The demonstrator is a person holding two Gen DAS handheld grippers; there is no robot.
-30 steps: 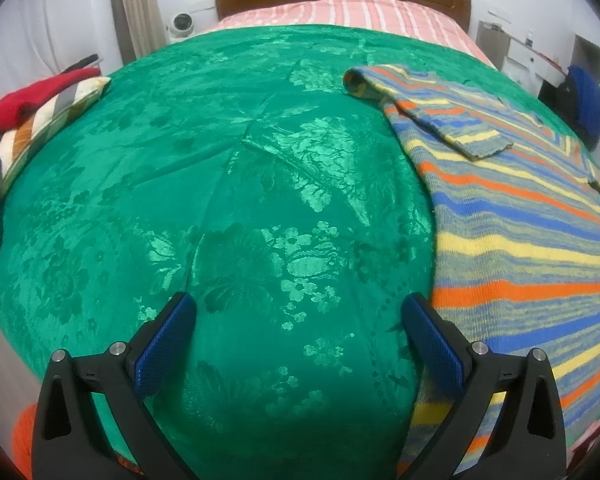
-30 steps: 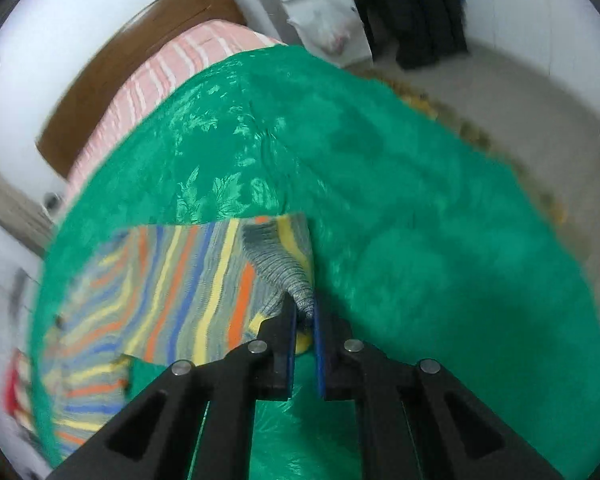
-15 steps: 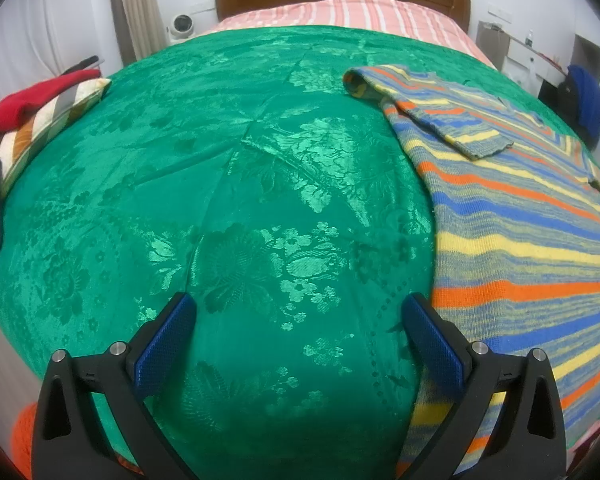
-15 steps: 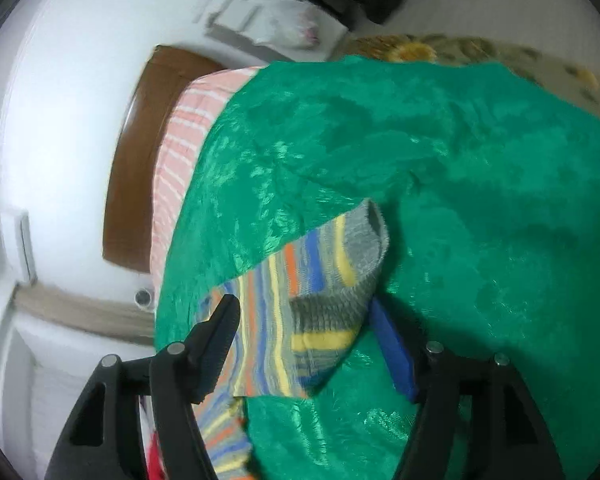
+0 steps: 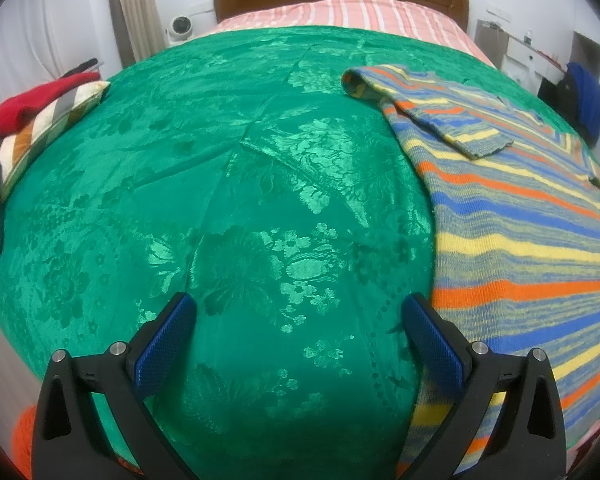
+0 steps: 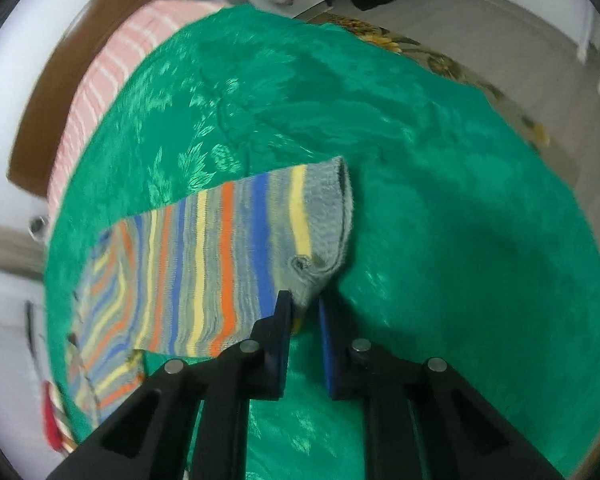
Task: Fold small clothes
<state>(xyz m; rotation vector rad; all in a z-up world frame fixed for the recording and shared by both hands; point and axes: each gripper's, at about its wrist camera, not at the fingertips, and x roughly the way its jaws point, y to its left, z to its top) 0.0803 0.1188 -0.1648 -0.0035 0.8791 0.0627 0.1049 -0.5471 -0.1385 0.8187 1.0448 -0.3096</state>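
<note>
My right gripper, which was spread wide around the sleeve half a second ago, is closing again and is now pinching the grey cuff of the striped sweater between its blue pads, much as it did a second ago; my left gripper is keeping its place, jaws released and empty, hovering over the green bedspread. The bedspread is lying bare to the left of the sweater as far as the striped pillow at the far left edge, and on the right it is dropping off toward the floor. The sweater, in orange, blue, yellow and grey bands, is lying flat on the right half of the bed, its far sleeve folded over the body, its near right sleeve reaching out to my clenched pads
</note>
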